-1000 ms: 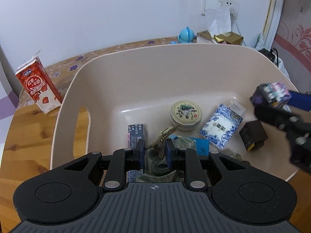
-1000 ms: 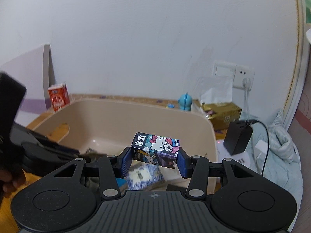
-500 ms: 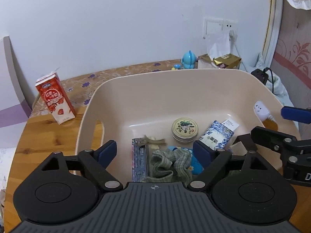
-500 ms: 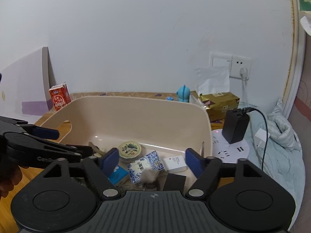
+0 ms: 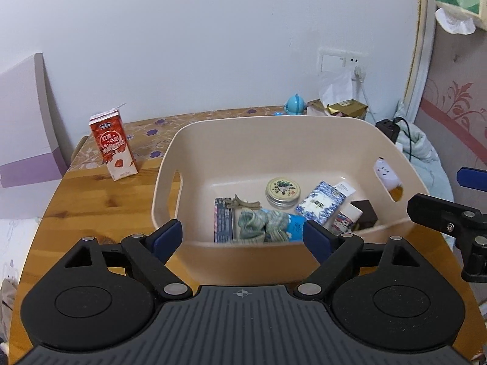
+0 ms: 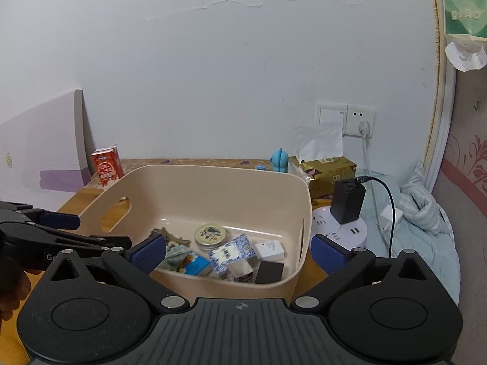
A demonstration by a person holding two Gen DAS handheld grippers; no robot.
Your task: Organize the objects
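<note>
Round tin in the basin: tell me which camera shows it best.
The left wrist view: the round tin lies unobstructed with its patterned lid facing the camera. In the right wrist view the tin is also fully visible, only smaller and flatter in angle.

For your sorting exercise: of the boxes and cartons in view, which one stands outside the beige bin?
The red milk carton: it stands upright on the wooden table, left of the beige bin, while the other small boxes lie inside it.

Left claw (image 5: 242,237) spread wide, empty; right claw (image 6: 239,252) likewise.
</note>
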